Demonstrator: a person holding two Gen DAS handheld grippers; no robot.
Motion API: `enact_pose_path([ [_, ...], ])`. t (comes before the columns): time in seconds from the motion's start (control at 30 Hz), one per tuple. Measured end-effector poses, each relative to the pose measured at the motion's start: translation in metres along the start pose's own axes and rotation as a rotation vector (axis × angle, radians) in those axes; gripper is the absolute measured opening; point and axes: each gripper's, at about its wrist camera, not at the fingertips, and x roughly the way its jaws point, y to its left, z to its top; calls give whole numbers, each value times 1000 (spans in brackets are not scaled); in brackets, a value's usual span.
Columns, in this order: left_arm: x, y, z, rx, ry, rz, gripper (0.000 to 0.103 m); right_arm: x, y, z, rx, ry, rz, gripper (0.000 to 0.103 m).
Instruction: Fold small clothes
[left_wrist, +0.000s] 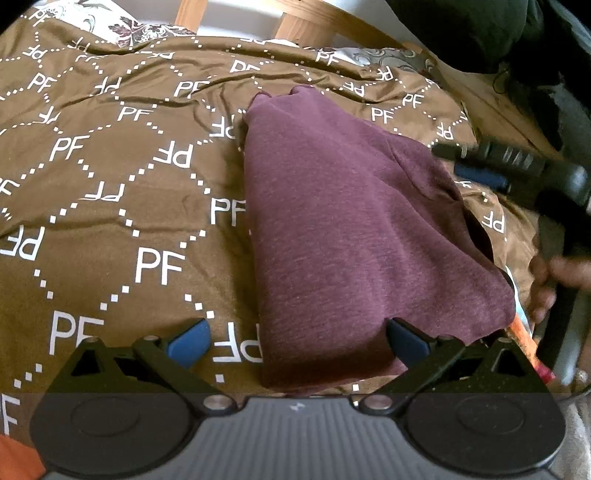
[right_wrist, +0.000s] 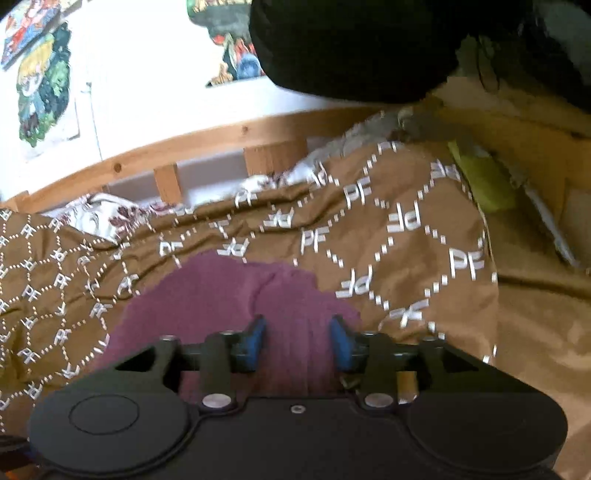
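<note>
A maroon garment (left_wrist: 351, 229) lies folded lengthwise on the brown bedspread (left_wrist: 110, 184). My left gripper (left_wrist: 297, 338) is open and empty, its jaws wide, low over the garment's near end. The right gripper also shows in the left wrist view (left_wrist: 476, 162), at the garment's right edge. In the right wrist view the garment (right_wrist: 229, 295) lies just ahead, and my right gripper (right_wrist: 299, 339) is open with its blue pads (right_wrist: 341, 345) apart above the cloth. Nothing is held.
A wooden bed rail (right_wrist: 207, 144) runs along the far side, with a floral pillow (right_wrist: 107, 218) below it. A dark bundle (right_wrist: 351, 48) sits at the upper right. A yellow-green item (right_wrist: 480, 177) lies by the bedspread's right edge. A hand (left_wrist: 554, 280) is at the right.
</note>
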Motion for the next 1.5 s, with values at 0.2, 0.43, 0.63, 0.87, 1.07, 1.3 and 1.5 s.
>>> enact_pose_path([
  [0.2, 1, 1, 1, -8, 3, -4, 103, 18, 31, 49, -100, 78, 200, 62],
  [0.43, 1, 3, 2, -24, 8, -17, 103, 90, 114, 64, -363, 241, 351, 38],
  [0.63, 3, 7, 4, -49, 13, -27, 103, 138, 153, 52, -477, 323, 251, 32],
  [0.87, 2, 8, 5, -67, 18, -30, 103, 150, 133, 53, -350, 346, 210, 28],
  [1.07, 3, 7, 4, -50, 16, -24, 103, 143, 152, 52, -425, 258, 237, 3],
  [1.3, 4, 7, 5, -58, 16, -30, 103, 131, 185, 55, -556, 162, 325, 0],
  [1.5, 3, 7, 4, -50, 12, -30, 103, 122, 160, 67, -476, 168, 289, 18],
])
